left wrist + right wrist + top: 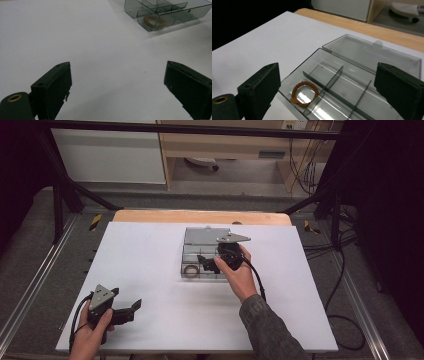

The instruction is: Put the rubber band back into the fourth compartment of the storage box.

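My right gripper point(210, 263) hovers over the clear divided box point(352, 82), jaws wide apart and empty. The brown braided ring point(303, 94) lies flat in the end compartment, just ahead of the jaws. My left gripper point(127, 309), also open and empty, sits well away.

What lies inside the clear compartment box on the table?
The clear compartment box, lid open, holds one brown braided ring in a corner compartment. The compartments in view around it look empty; the right gripper's jaws cover parts of the box.
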The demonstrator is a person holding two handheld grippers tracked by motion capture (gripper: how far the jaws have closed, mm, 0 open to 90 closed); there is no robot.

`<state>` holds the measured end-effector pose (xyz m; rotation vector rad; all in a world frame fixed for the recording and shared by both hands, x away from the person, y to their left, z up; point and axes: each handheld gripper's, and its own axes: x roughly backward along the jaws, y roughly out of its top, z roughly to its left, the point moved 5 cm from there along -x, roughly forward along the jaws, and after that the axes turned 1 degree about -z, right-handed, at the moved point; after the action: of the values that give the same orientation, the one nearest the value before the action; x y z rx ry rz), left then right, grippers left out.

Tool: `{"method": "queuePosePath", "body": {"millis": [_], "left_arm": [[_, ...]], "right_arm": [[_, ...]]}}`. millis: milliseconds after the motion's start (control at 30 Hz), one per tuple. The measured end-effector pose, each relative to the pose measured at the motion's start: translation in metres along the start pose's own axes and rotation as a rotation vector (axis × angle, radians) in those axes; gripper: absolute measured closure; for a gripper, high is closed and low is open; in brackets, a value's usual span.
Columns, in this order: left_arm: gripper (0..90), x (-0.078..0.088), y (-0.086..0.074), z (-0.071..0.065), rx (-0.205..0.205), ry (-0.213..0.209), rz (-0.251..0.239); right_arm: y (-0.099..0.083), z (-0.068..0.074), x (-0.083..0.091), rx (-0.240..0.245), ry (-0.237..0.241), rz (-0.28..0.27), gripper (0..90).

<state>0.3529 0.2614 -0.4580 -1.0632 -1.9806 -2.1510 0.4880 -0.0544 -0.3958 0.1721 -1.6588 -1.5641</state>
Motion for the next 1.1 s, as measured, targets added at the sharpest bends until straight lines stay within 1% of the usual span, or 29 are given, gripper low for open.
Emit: {"method": "queuePosePath", "body": {"millis": [33,67,167,333,400,533,600,800,1100], "left_arm": [[7.5,0.000,0.000,0.000,0.000,0.000,0.000],[7.5,0.000,0.000,0.000,-0.002,0.001,0.001],[7.5,0.000,0.000,0.000,-0.002,0.001,0.002],[7.5,0.000,-0.001,0.000,-0.003,0.000,0.005],[7.5,-0.001,-0.001,0.000,-0.003,0.001,0.004],[7.5,-0.001,-0.001,-0.001,-0.005,0.001,0.005],[7.5,-0.001,-0.001,0.000,-0.011,0.005,0.008],[7.5,-0.001,-0.001,-0.001,-0.013,0.003,0.009],[7.5,-0.001,-0.001,-0.001,-0.014,0.003,0.011]], "right_arm": [[0.000,-0.002,0.004,0.005,-0.014,-0.012,8.9],[0.001,-0.004,0.006,0.011,-0.018,-0.019,9.1],[0.001,-0.009,0.016,0.007,-0.018,-0.045,8.9],[0.000,-0.017,0.031,0.006,-0.021,-0.065,7.8],[-0.001,-0.020,0.037,0.000,-0.016,-0.063,6.2],[-0.005,-0.028,0.048,-0.010,-0.024,-0.068,4.3],[-0.006,-0.032,0.053,-0.015,-0.031,-0.074,4.1],[-0.011,-0.045,0.067,-0.038,-0.050,-0.099,3.9],[-0.019,-0.058,0.089,-0.048,-0.070,-0.131,4.8]]}}
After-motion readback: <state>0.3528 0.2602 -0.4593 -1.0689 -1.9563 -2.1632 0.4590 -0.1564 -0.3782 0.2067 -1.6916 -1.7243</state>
